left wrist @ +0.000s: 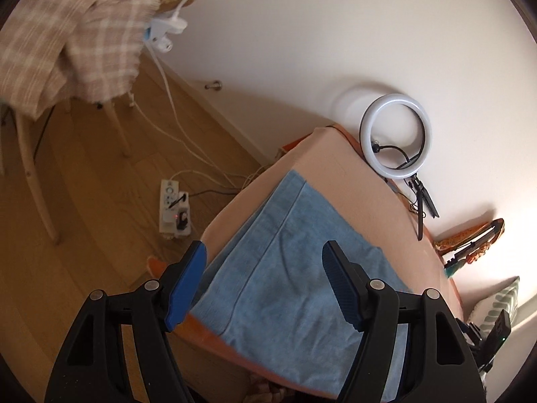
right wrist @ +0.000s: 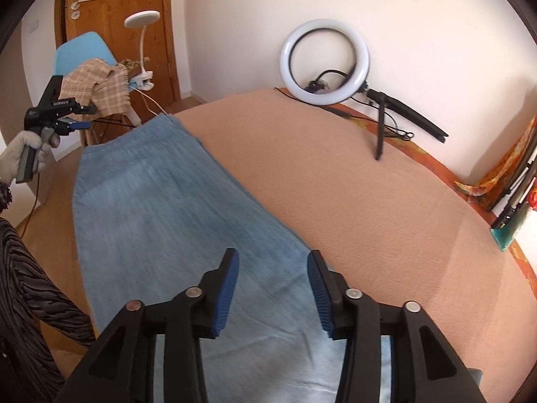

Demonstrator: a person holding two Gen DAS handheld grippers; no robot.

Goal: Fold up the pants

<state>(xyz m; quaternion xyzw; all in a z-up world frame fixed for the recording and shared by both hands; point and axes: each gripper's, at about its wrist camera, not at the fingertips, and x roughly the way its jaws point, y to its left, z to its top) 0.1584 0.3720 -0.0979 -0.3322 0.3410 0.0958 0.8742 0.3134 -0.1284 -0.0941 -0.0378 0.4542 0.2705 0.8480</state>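
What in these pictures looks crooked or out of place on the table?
The pants lie diagonally across the table, with their far end close to its left edge. Otherwise nothing looks spilled or damaged.

Both views bright, soft daylight plus lit ring light glowing white against wall, faint halo shadow behind it. Wall near overexposed in left wrist view. Strong fisheye bending, dark vignette at corners. Plaid cloth motion-blurred in left wrist view; ring light slightly smeared in right.
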